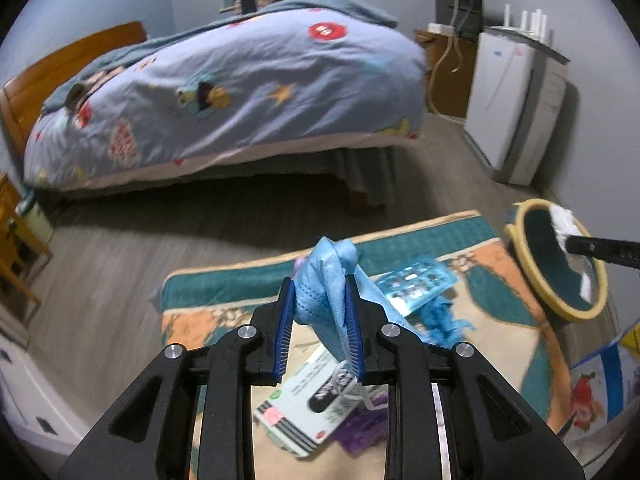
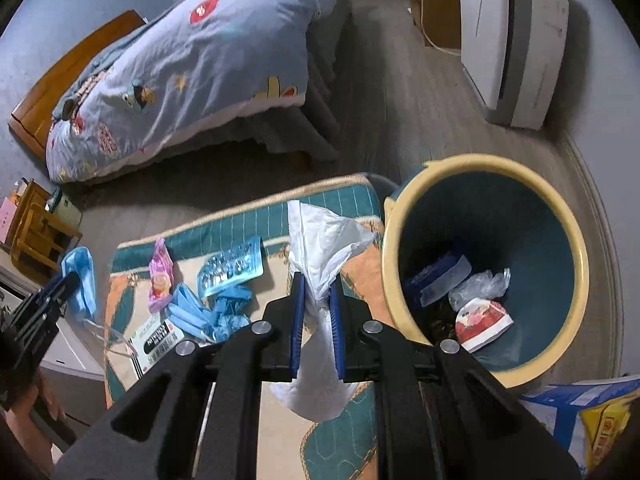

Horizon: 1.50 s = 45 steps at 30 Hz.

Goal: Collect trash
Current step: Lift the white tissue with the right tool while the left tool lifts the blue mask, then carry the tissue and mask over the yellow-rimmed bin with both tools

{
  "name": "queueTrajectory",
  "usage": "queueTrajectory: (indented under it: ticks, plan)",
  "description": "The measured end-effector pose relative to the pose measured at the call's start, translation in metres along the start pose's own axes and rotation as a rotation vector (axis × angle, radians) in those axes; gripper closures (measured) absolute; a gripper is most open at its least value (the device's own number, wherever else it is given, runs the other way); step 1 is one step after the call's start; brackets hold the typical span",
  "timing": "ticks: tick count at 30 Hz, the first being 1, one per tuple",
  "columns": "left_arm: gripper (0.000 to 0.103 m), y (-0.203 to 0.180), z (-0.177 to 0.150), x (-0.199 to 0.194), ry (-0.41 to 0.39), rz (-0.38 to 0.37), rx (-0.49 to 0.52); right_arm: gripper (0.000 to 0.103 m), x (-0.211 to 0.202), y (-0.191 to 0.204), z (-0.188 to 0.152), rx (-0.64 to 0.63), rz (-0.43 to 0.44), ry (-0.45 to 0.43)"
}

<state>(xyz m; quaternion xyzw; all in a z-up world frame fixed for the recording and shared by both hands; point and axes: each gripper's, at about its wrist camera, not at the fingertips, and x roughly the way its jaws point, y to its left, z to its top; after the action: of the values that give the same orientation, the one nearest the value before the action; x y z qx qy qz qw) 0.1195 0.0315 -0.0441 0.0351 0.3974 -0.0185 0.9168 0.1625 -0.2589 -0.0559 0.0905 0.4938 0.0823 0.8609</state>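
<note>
My left gripper point(image 1: 319, 280) is shut on a crumpled blue face mask point(image 1: 322, 300), held above a patterned mat point(image 1: 508, 320); the right wrist view shows that mask point(image 2: 80, 280) at far left. White tissue point(image 2: 324, 236) hangs from my right gripper point(image 2: 317, 280), which is shut on it beside the yellow-rimmed bin point(image 2: 394, 248). Inside the bin lie a red-and-white packet point(image 2: 484, 320), clear plastic and a blue box. On the mat lie a blue blister pack point(image 2: 230, 268), a pink wrapper point(image 2: 160, 280), crumpled blue gloves point(image 2: 224, 312) and a white card pack point(image 2: 156, 340).
A bed point(image 1: 240, 80) with a blue quilt stands across the wood floor behind the mat. A white appliance point(image 2: 516, 40) stands against the right wall. Wooden furniture point(image 2: 36, 232) is at the left. A blue and yellow bag point(image 2: 592, 412) lies next to the bin.
</note>
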Motion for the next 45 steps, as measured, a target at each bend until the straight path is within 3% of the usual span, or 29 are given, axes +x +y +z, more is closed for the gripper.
queueTrajectory:
  ticks: [20,31,45]
  plan:
    - [0.077,-0.069,0.017,-0.030,-0.115,-0.159,0.090,0.091,-0.032,-0.021,0.018,0.046,0.058,-0.105]
    - [0.077,-0.118,0.030,-0.021,-0.116,-0.241,0.137,0.091,-0.049,-0.059,0.023,0.097,0.036,-0.146]
    - [0.077,-0.181,0.034,0.000,-0.088,-0.300,0.212,0.091,-0.041,-0.114,0.022,0.153,-0.029,-0.123]
